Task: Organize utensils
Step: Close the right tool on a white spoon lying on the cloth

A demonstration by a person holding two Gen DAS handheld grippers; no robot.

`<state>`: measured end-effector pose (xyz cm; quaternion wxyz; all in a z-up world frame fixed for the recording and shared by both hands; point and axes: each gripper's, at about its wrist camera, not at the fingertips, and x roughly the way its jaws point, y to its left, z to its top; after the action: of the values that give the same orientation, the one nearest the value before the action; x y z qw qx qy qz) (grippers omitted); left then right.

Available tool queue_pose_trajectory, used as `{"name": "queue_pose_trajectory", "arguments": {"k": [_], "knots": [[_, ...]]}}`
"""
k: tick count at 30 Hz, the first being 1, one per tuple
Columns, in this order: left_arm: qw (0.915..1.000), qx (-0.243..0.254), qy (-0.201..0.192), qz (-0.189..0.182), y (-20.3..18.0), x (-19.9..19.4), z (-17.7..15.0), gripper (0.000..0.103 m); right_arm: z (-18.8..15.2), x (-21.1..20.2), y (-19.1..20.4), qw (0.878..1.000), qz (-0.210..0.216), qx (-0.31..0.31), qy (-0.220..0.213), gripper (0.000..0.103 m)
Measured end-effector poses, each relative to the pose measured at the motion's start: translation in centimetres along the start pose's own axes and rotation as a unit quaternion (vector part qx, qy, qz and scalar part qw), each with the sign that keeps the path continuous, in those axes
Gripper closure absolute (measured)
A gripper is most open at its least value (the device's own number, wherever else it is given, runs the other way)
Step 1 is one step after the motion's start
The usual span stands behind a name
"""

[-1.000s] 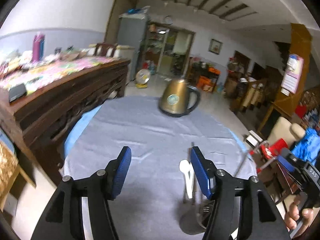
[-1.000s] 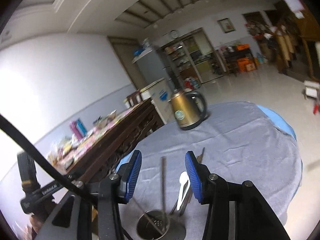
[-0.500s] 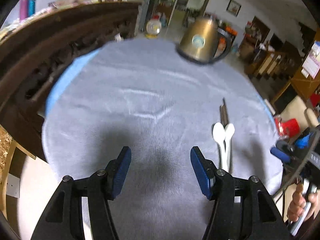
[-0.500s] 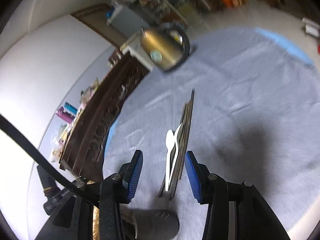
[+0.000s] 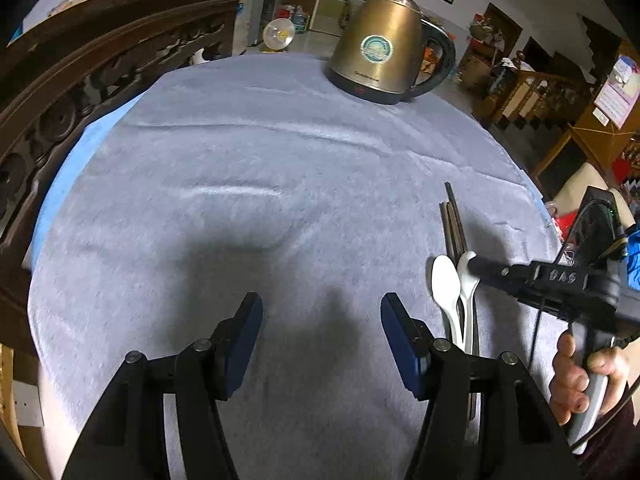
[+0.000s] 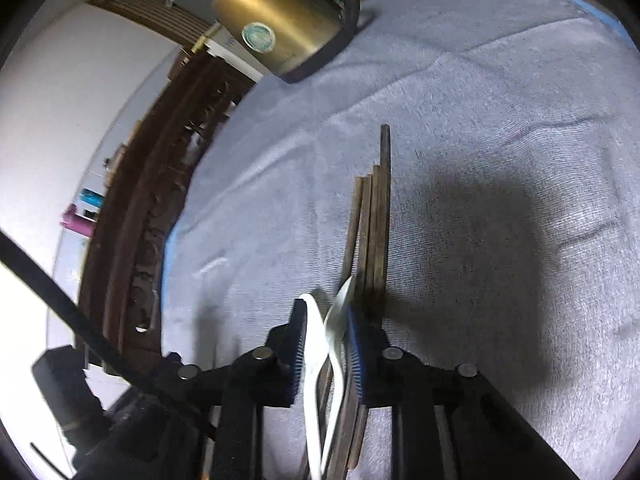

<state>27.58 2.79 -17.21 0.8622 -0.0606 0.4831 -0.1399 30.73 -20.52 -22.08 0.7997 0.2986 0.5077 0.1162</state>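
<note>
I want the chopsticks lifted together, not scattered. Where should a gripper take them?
Grip the chopsticks mid-length from above, jaws across the bundle: they lie flat, side by side on the cloth. Near the spoons, the right gripper crowds them.

White spoons (image 5: 445, 280), seemingly dark-brown chopsticks (image 6: 378, 216), grey tablecloth (image 5: 248, 184), bronze kettle (image 5: 380, 48).

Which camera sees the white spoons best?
The left wrist view: both white spoons lie side by side on the gray cloth, bowls showing whole. The right wrist view sees them edge-on, squeezed between the right gripper fingers and partly hidden.
</note>
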Motion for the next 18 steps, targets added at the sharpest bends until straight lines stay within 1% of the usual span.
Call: {"name": "queue_pose_trajectory", "arguments": {"k": [1,3,5,6,10,13,15,18], "knots": [[1.0,0.004,-0.001,0.0,-0.2,0.1,0.2,0.041,0.0,0.3,0.1,1.0,-0.007,-0.007,0.004,0.094],[0.9999,0.01,0.0,-0.003,-0.6,0.3,0.4,0.043,-0.1,0.4,0.4,1.0,-0.01,-0.017,0.0,0.095],[0.9999,0.015,-0.002,-0.007,-0.9,0.4,0.6,0.051,-0.1,-0.1,0.7,0.999,-0.015,-0.028,-0.006,0.098],[0.9998,0.017,-0.002,-0.01,-1.0,0.4,0.7,0.051,-0.2,-0.5,0.8,0.999,-0.013,-0.031,-0.013,0.099],[0.9998,0.014,0.001,-0.012,-1.3,0.8,1.2,0.052,-0.7,-3.1,0.3,0.998,0.024,-0.031,-0.051,0.1],[0.9997,0.011,0.007,-0.022,-1.9,1.7,1.8,0.059,-0.7,-5.2,-0.3,0.995,0.051,-0.024,-0.08,0.1],[0.9994,0.012,0.012,-0.03,-2.4,2.2,2.0,0.059,-0.9,-6.5,-1.1,0.993,0.065,-0.014,-0.096,0.1],[0.9989,0.015,0.019,-0.04,-3.5,3.1,2.5,0.059,-1.2,-7.6,-2.4,0.991,0.083,0.008,-0.107,0.1]]}}
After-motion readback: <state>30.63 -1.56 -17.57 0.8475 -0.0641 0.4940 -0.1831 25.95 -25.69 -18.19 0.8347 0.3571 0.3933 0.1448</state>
